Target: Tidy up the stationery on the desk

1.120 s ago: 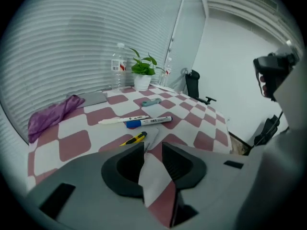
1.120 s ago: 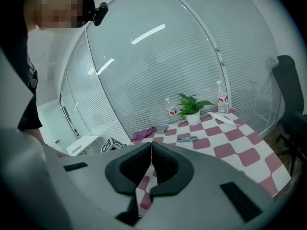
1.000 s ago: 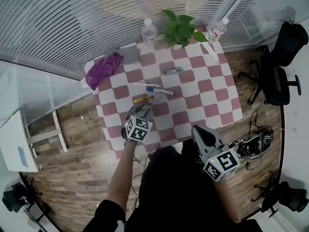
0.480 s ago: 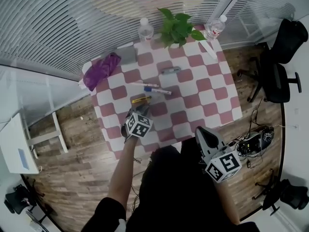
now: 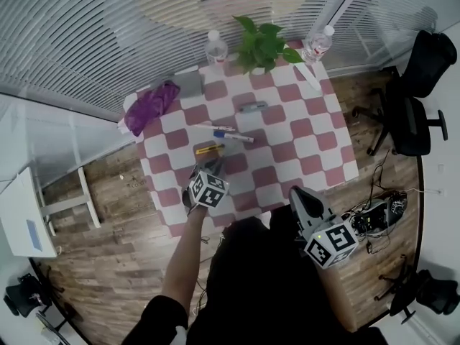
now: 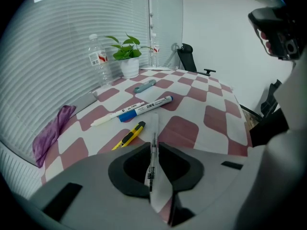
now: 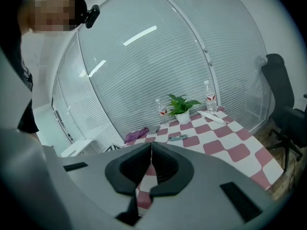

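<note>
The bench (image 5: 310, 131) looks as it did a moment ago: the potted plant (image 5: 264, 43) stands at its far edge, and the loose things between the plant and you lie where they lay. Your right gripper (image 5: 300, 195) is clenched on nothing and hangs off the near edge, well apart from the plant and clear of the stationery. The change is in your left gripper (image 5: 213, 165), over the near side of the bench, across from the plant. Its jaws have just been closing, and they now pinch a thin pen (image 6: 153, 159), whose shaft runs straight down the gap with a pad against each side. So the pen, the piece farthest from the plant, is in your grasp. Its far end reaches out over the cloth, and I cannot tell whether it has left the surface. Just beside it on the plant side lies the yellow utility knife (image 6: 129, 135). Beyond that are the blue-capped marker (image 6: 151, 104) and the white marker (image 6: 115, 115), side by side, and a small grey tool (image 6: 145, 86) lies nearest the plant. For the task, I read this as one piece secured and four loose pieces left to collect. Lift gently, since so thin a shaft could swivel in the grip.
</note>
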`<state>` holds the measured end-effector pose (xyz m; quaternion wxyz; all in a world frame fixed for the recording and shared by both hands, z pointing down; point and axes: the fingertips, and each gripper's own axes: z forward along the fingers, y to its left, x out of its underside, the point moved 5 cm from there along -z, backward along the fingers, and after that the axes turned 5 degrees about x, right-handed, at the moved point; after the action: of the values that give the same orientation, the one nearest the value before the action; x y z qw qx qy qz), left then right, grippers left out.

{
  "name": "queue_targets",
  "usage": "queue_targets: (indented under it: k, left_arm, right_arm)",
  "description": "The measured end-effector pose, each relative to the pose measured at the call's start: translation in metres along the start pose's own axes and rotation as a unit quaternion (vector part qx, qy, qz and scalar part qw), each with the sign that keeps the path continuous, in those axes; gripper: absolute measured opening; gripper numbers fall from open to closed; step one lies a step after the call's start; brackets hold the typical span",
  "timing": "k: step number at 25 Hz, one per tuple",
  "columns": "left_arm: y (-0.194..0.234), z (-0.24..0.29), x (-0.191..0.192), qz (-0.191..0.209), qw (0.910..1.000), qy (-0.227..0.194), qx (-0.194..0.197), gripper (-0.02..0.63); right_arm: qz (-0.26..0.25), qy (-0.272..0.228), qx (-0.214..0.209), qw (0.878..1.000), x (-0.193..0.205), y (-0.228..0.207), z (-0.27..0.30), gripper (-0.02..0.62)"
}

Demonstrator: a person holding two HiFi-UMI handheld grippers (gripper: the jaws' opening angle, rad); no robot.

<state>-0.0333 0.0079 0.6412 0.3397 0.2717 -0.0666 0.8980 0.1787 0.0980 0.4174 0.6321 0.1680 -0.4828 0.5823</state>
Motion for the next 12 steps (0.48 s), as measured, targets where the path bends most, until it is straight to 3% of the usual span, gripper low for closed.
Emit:
queue_targets:
  k: [4,7,9,12]
  left_arm:
    - [-0.002,-0.016,-0.001,-0.044,0.9983,-0.033,-0.019,0.077]
    - [0.002,-0.030,0.007,-0.122,0.9896,-0.070,-0.032,0.077]
    - [0.005,-0.041,0.013,-0.187,0.9769,-0.096,-0.039,0.077]
    - [0.008,-0.052,0.028,-0.281,0.9498,-0.129,-0.051,0.077]
  right_arm:
    - [-0.004,0.003,-0.011,1.000,-0.001,0.002,0.007,0.023]
    - [-0.003,0.010,-0.023,1.000,0.000,0.006,0.015,0.023]
    - [-0.003,0.014,-0.032,0.999,0.000,0.009,0.021,0.023]
    - [-0.013,0.021,-0.048,0.999,-0.001,0.016,0.026,0.023]
